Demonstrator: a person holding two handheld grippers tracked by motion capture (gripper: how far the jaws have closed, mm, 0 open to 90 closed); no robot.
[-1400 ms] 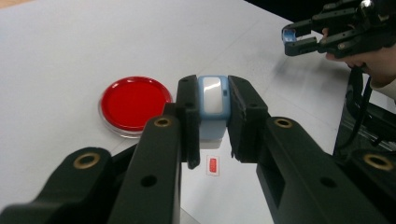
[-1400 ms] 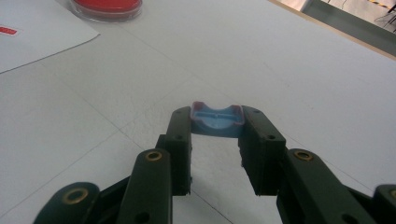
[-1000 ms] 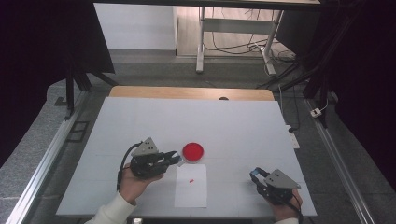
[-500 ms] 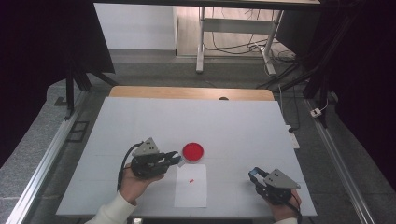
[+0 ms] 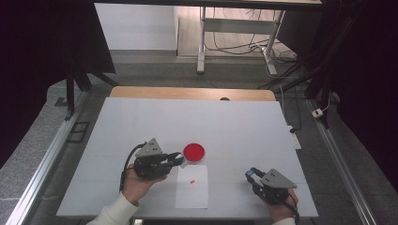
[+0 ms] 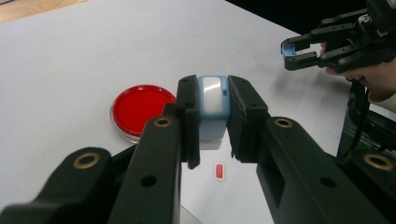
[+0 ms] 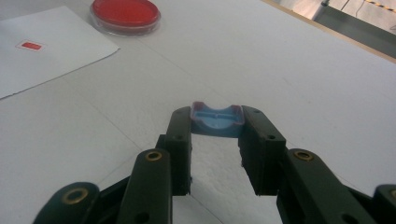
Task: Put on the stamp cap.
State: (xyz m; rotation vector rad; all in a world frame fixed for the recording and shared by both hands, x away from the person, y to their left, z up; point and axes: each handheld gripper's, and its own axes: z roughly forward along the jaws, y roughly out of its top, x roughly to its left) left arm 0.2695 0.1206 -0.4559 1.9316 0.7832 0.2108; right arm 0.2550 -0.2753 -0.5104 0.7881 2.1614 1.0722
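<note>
Between left tongs (image 6: 212, 126) a pale-blue stamp body (image 6: 213, 105), blue cap (image 7: 217, 119) clamped in right tongs (image 7: 215, 149)

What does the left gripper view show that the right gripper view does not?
The left gripper view alone shows the left gripper shut on a light blue block with a white face, and farther off the person's other hand with its gripper holding a blue piece.

The right gripper view alone shows the right gripper seen along its own jaws, the blue piece between its tips, and the table's wooden far edge.

Both views share the red dish, the white sheet with its small red mark, and the white table.
</note>
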